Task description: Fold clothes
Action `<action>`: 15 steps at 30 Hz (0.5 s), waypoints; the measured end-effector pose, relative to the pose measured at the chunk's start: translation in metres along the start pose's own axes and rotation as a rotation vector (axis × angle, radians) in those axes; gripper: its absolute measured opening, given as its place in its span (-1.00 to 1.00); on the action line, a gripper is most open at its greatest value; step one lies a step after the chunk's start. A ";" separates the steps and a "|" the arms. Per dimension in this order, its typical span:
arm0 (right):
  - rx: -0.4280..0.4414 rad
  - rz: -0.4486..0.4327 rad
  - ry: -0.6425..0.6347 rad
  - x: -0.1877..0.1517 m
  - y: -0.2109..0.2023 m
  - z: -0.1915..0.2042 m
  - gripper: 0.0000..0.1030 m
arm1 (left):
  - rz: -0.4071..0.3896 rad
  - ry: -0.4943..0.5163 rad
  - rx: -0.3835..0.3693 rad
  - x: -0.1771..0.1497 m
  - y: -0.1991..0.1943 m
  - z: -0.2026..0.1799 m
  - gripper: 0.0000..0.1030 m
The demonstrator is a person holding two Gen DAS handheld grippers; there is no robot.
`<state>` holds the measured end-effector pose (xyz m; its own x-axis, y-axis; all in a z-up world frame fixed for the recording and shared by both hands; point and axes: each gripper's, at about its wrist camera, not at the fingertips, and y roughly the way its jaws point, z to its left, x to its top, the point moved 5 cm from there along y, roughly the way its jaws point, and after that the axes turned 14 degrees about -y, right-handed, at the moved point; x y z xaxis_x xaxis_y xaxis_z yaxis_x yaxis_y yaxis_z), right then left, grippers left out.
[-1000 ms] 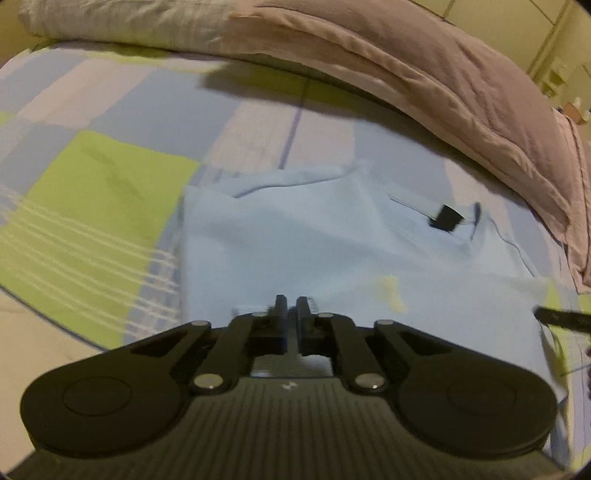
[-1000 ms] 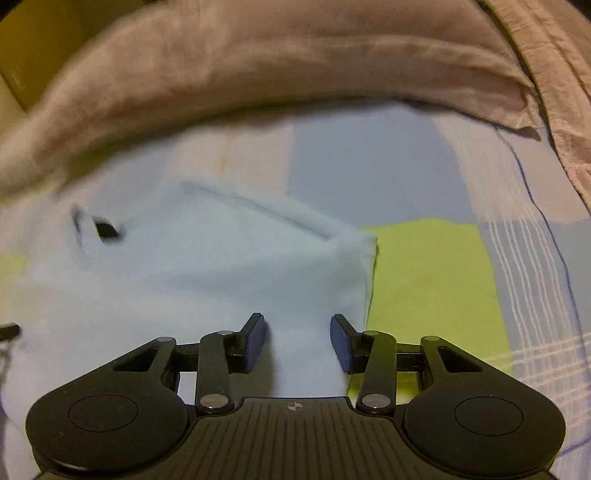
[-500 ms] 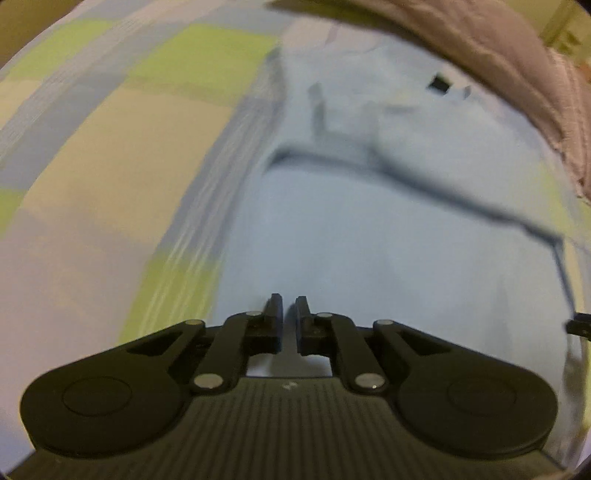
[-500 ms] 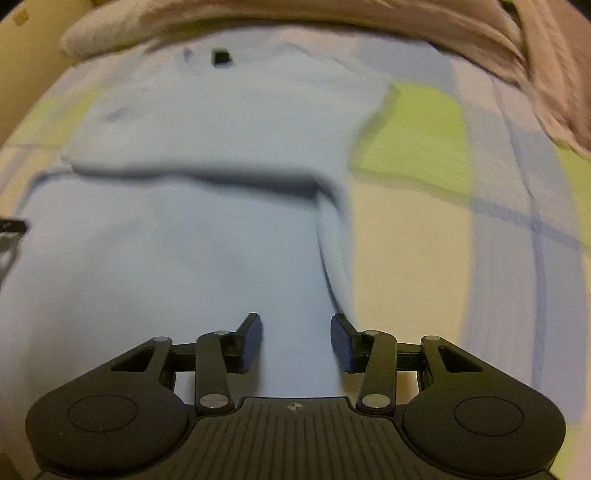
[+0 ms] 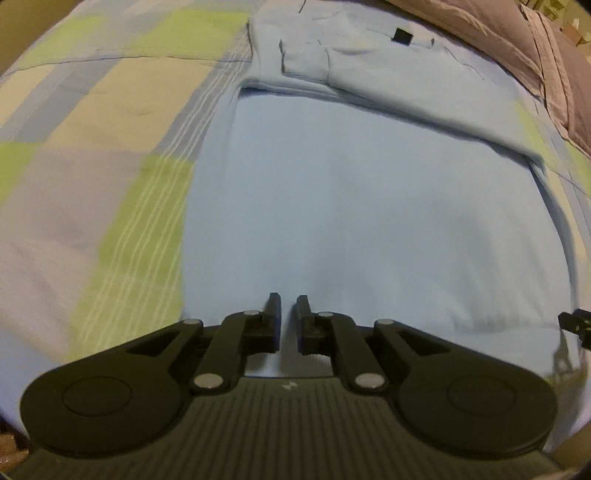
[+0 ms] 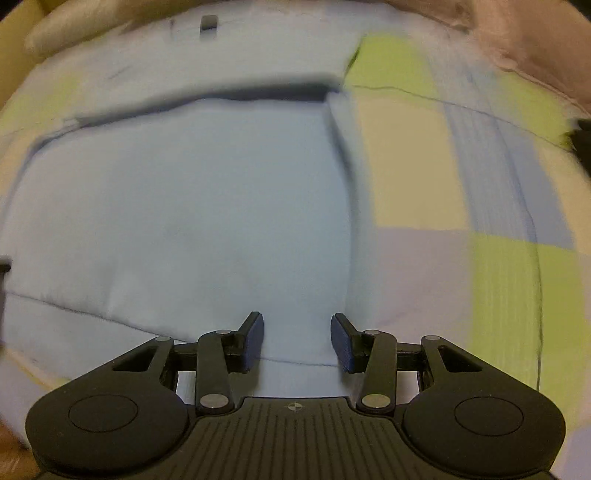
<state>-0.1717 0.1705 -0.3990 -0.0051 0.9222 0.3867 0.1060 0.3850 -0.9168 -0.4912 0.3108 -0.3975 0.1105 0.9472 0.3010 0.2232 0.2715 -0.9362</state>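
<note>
Light-blue shirt [image 5: 369,206] lies flat on the patchwork bedspread [image 5: 110,155], collar end far from both cameras, small black neck tag [image 5: 402,36] up top. Sleeves look already folded in across the chest, forming a raised band with a shadowed edge; lower body panel is 1 smooth layer pair running toward the cameras.

Left gripper [image 5: 287,314]: jaws nearly shut, thin slit between them, nothing visibly pinched. It hovers over the shirt's lower left portion. Right gripper [image 6: 297,338]: jaws part-open, about mid-width, empty, over the hem seam [image 6: 295,362] near the shirt's right edge.

Judgement: step in hand is getting onto the 2 bottom corners for the hem-to-collar fold. To do it well:
- left has to open before it can take cloth
- pinch both layers at the hem corners, not mid-panel
- lift evenly and carry straight so the crease stays square
- land the hem just short of the collar

Fabric reads as soft matte knit, limp, low wrinkle. Bedspread is woven, striped blocks of green, cream, blue. Pinkish quilt [image 5: 498,40] bunched beyond the collar.
</note>
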 end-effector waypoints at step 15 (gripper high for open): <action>0.088 0.083 0.046 -0.035 -0.158 0.085 -0.14 | -0.058 0.051 0.076 -0.065 -0.216 0.032 -0.43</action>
<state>-0.2731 0.0806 -0.2763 0.0458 0.9493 0.3110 0.0163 0.3106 -0.9504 -0.5776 0.1961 -0.2206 0.1493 0.9201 0.3620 0.1572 0.3394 -0.9274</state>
